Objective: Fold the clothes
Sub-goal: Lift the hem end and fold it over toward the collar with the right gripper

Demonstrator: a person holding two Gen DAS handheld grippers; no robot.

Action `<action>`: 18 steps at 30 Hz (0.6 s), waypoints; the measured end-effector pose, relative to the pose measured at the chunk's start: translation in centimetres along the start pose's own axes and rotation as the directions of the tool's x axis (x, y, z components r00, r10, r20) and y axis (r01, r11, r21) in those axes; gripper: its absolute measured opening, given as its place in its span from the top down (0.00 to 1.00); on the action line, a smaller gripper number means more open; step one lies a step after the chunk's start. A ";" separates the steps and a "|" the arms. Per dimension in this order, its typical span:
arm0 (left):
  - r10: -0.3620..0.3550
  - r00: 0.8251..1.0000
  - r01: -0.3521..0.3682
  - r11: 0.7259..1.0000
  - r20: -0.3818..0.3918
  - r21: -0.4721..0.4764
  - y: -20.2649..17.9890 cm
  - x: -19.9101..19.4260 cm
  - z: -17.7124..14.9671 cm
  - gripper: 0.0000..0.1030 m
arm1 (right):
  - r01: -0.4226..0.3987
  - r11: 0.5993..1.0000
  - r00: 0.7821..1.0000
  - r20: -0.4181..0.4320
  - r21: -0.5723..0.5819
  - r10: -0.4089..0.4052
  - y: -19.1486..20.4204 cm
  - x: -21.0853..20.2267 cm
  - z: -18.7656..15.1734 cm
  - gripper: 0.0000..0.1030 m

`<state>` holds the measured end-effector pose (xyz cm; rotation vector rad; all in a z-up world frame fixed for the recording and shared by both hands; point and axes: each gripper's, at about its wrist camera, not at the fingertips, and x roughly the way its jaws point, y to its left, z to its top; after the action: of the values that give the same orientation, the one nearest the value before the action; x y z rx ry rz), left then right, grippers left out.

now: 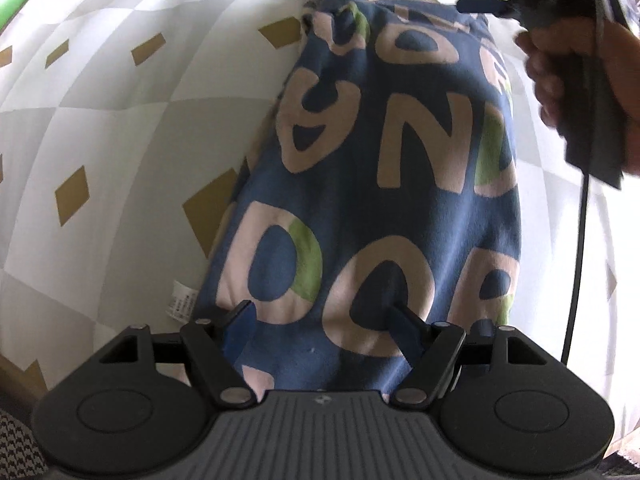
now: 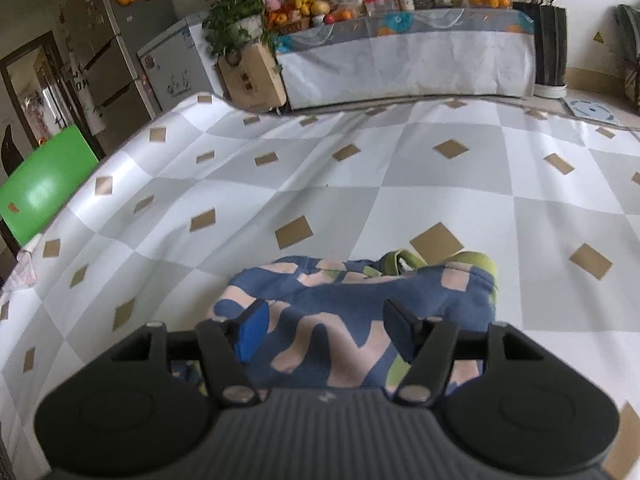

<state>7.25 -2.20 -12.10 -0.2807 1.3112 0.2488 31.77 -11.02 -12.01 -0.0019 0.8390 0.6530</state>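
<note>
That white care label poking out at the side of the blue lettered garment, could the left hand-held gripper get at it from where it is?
Probably yes. The white care label lies exposed on the checked tablecloth just left of the open left hand-held gripper, with nothing covering it; a short sideways shift off the blue lettered garment should do.

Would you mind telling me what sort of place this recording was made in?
Most likely a home dining or living room: a fridge, a fruit-laden side table with houseplants, and a checked tablecloth.
</note>
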 end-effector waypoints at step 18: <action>0.074 0.997 -0.074 0.997 0.006 0.031 -0.2 0.6 -0.6 0.10 | 0.252 0.968 0.966 -0.060 0.002 -0.251 -2.1 3.4 -1.4 0.38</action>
<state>6.93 -2.63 -12.78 -0.2053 1.3210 0.2908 33.58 -11.26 -15.78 -0.1185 0.8822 0.4112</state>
